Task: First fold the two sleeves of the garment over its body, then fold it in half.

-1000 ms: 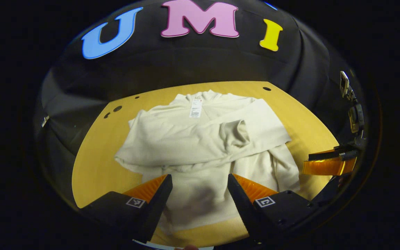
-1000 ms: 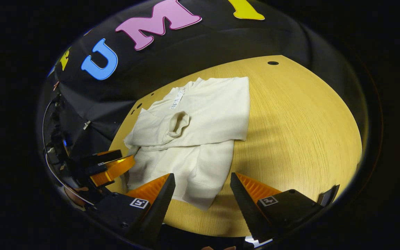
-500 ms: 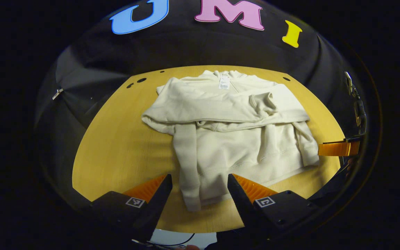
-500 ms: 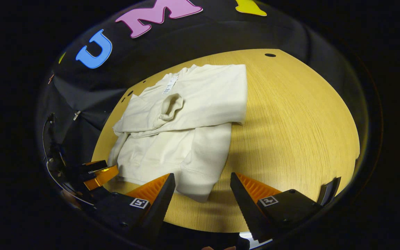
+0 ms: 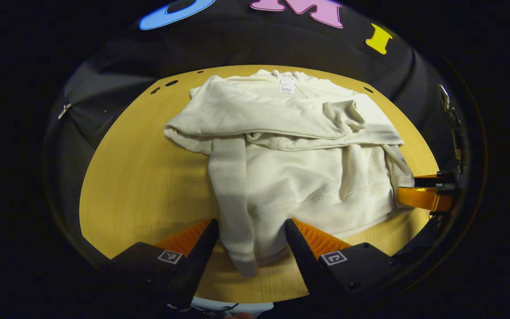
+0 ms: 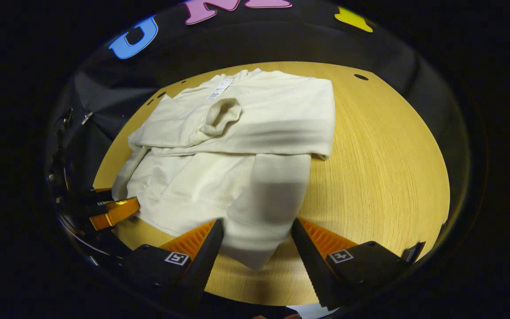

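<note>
Nearest in the left gripper view, the left gripper has its two fingers spread apart, and the near left corner of the cream garment lies between them on the wooden table. A long strip of the garment's folded edge runs down into the gap and ends just past the fingertips; whether either finger touches the cloth cannot be told, and neither presses on it. Beyond the fingers the garment's lower body spreads flat, with a ribbed hem curving toward the right. Farther off, one sleeve lies folded across the chest, its cuff resting near the right shoulder, and a white tag sits at the neckline by the table's far edge. At the right rim of this view the other gripper reaches in beside the garment's right hem corner.

Likewise, in the right gripper view the right gripper is open, its fingers set either side of the garment's near right corner, which hangs in the gap between them. Past it the body lies flat, then the folded sleeve with its open cuff, then the tag. Bare table stretches to the right. The left gripper shows at the left rim, just beside the hem.
</note>
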Tool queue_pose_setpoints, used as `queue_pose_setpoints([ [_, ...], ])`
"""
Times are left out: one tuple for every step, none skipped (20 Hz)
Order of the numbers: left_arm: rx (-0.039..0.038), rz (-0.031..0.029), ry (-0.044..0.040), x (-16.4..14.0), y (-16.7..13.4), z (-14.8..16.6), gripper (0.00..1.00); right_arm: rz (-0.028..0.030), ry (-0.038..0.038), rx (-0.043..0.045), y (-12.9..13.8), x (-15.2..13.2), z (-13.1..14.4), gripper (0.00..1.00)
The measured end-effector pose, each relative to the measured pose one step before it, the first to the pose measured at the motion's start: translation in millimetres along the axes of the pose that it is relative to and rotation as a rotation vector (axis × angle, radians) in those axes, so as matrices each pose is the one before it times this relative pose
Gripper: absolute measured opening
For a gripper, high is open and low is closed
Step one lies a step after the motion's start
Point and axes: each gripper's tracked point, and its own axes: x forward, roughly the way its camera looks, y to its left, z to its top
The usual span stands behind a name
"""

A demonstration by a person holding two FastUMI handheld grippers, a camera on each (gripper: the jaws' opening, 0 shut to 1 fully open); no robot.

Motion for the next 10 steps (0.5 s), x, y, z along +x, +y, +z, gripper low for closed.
queue_pose_setpoints([
  [-0.00968, 0.00359, 0.00307, 2.45, -0.67, -2.86, 0.99, -0.02396, 0.01211, -0.03270, -3.75, -0.70, -2.80, 0.97],
  [0.01684, -0.00525, -0.00659, 0.47, -5.13, -0.04, 0.98, 0.02204, 0.00383, -0.00252, 6.86, 2.60, 0.00, 0.87],
  [0.02804, -0.01337, 0.01132, -1.68, -6.81, -0.21, 0.88, 0.02003, 0.01361, 0.01079, 6.62, -0.70, -0.95, 0.79],
  [0.01639, -0.02561, 0.00473, 0.69, -8.85, 1.40, 0.78, 0.02893, 0.01689, 0.02496, 5.45, 1.35, -0.70, 0.61],
  [0.01220, -0.01550, 0.00353, 0.39, -6.50, 1.52, 0.57, 0.01345, 0.01437, 0.02706, 1.32, 0.29, -0.94, 0.48],
  [0.00636, -0.00639, 0.00450, -0.38, -1.74, 0.31, 0.36, 0.01907, 0.02009, 0.00827, 1.12, 1.01, -0.43, 0.30],
  [0.00657, -0.01969, 0.00490, 1.18, 0.49, 1.14, 0.27, 0.02112, 0.00967, -0.00247, 1.57, -1.74, -0.14, 0.26],
  [-0.00044, -0.02948, 0.00549, 0.00, 0.22, 0.08, 0.23, 0.00933, 0.01854, 0.00081, 0.45, 0.84, -1.25, 0.22],
  [-0.01135, -0.03277, 0.01369, -0.74, -0.16, 0.27, 0.17, 0.01013, 0.00795, -0.00910, -1.10, -2.28, -0.32, 0.17],
  [-0.00975, -0.03393, 0.01358, -2.14, 1.16, -0.91, 0.15, 0.00312, 0.00472, -0.00762, -0.13, -1.07, 0.10, 0.18],
])
